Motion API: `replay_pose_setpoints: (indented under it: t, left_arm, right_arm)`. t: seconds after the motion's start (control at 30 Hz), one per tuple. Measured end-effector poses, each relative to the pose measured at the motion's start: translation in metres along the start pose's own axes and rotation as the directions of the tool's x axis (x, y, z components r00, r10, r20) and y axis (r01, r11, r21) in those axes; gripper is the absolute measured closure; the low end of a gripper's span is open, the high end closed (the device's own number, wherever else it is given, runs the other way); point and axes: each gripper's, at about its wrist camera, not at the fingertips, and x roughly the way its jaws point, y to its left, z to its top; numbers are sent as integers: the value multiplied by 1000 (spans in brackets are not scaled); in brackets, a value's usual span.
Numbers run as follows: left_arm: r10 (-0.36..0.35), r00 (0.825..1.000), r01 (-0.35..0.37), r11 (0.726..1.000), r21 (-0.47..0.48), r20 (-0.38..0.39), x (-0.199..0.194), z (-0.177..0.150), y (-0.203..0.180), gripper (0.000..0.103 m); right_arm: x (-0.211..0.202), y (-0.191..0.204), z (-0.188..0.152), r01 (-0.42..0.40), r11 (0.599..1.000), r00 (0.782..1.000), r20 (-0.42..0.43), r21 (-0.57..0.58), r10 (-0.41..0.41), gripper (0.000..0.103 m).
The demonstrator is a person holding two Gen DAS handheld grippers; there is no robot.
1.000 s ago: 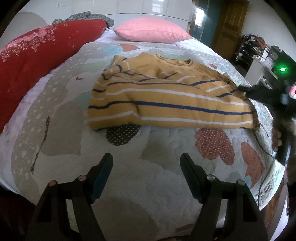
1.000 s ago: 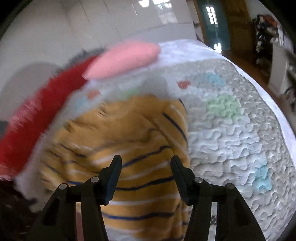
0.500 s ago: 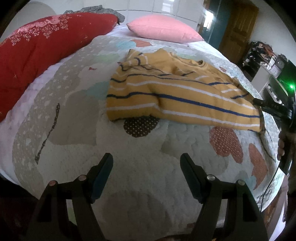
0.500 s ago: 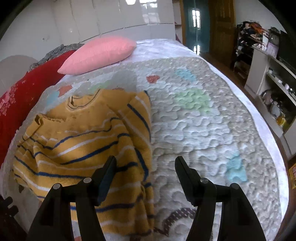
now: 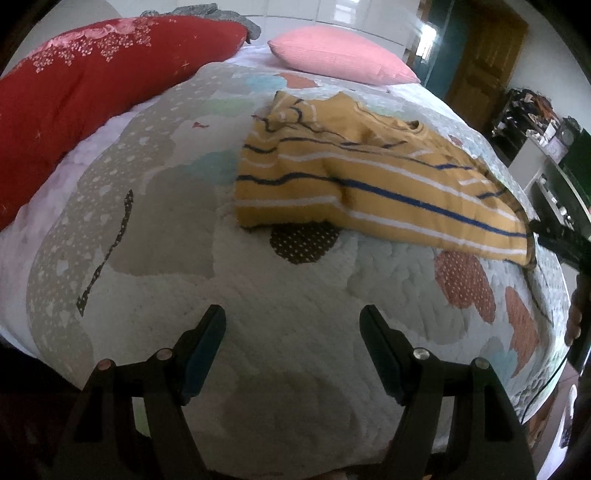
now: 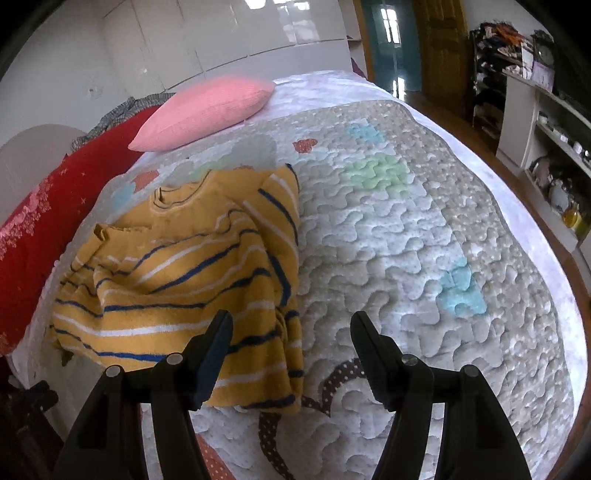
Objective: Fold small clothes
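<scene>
Mustard-yellow knit sweater (image 5: 373,184) with thin navy and white horizontal stripes, dark trim line at the collar. Quilted bedspread (image 6: 388,236) is off-white/grey with a wavy stitch texture, patches in mint green, sky blue and terracotta with white dots; dark brown white-dotted patch (image 5: 304,242) at the sweater's near edge. Plain salmon-pink pillow (image 6: 207,109), fine ribbed weave. Deep red blanket (image 5: 85,77) with small white star specks and a pink floral band. Grey checked cloth (image 6: 118,112) behind it. Black two-finger gripper (image 5: 291,350), teal-blue inner pads (image 5: 205,349). Glossy white wall panels (image 6: 229,33), brown wooden door (image 5: 484,55).
</scene>
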Motion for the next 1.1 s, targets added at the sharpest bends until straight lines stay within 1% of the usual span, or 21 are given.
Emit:
replay_pose_setpoints:
  t: [0.1,0.23,0.3,0.37,0.47,0.57,0.7,0.87,1.1]
  left_arm:
    - [-13,1000,13,1000,-25,0,3,10,6,29]
    - [13,1000,-11,998,-57,25,7,28,18,29]
    - [-4,999,7,997,-83,39,10,37,25,29]
    - [-17,999,22,994,-111,46,14,45,33,25]
    - [-3,999,8,991,-132,44,20,55,39,25]
    - [2,999,4,991,-131,46,23,57,39,25]
    - [-12,999,17,991,-133,35,30,58,41,25]
    - [-18,999,22,990,-136,26,35,59,43,25]
    - [16,999,-12,994,-112,32,37,58,40,24]
  right_arm:
    - [-2,-8,-3,-41,999,999,5,32,41,31]
    - [-2,-15,-5,-81,995,997,11,55,80,28]
    - [0,-16,-6,-101,993,995,2,65,101,28]
    - [3,-16,-7,-119,990,993,-4,76,120,28]
    - [7,-15,-8,-153,983,988,-8,101,155,28]
    - [11,-12,-11,-168,980,985,-14,110,171,27]
    - [20,-8,-15,-172,978,983,-39,118,177,26]
    - [25,-4,-17,-188,974,980,-38,130,194,24]
    - [31,1,-19,-198,971,978,-35,133,204,21]
